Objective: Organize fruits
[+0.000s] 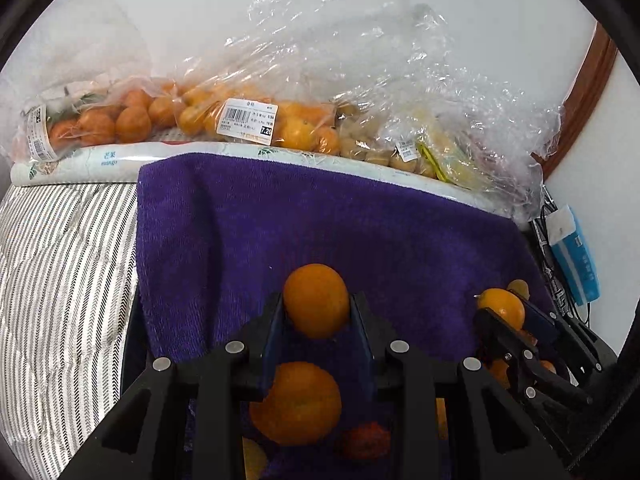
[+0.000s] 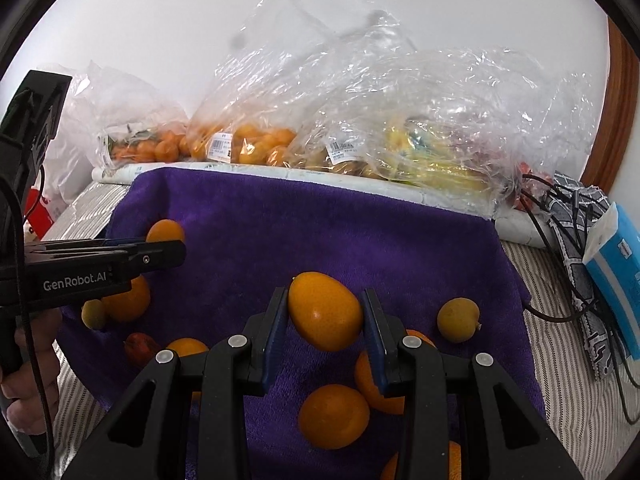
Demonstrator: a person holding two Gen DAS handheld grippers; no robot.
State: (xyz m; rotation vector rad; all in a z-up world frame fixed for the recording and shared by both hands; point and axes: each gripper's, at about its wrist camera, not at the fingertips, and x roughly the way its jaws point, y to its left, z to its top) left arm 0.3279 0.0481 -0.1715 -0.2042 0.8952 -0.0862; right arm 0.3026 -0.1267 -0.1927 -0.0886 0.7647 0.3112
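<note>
Fruit sits in both claws as we look along them. In the left wrist view our left gripper [image 1: 318,306] clamps a round orange citrus fruit [image 1: 316,300] at centre frame, both blue-lined fingers [image 1: 276,320] pressed to its sides; it is nearly spherical, so we cannot name a long axis. Below it, between the gripper's black arms, lies a larger round orange [image 1: 298,402] on the deep purple terry towel [image 1: 320,220], with a small reddish fruit [image 1: 366,440] just beside it at lower centre. In the right wrist view our right gripper [image 2: 325,312] holds an egg-shaped orange-yellow fruit [image 2: 325,311], its long axis tilted from upper left to lower right of the frame, the narrower end towards the upper left. The same gripper shows at the right edge of the left view [image 1: 506,314], closed on that fruit. Loose on the towel in the right view are a small yellow-orange fruit with a stem nub [image 2: 458,320] at right and another round orange [image 2: 334,416] at lower centre. Along the top of the towel runs a white rolled mat printed "mango" [image 1: 100,160], and behind it crinkled clear plastic bags of oranges with barcode price labels [image 1: 248,120] lean against a pale wall [image 1: 280,0]. Striped grey-and-white bedding [image 1: 60,260] fills the left of the frame; a blue-and-white tissue pack [image 2: 616,272] and black cables [image 2: 560,216] lie at right, beside brown wooden trim [image 2: 618,100].
</note>
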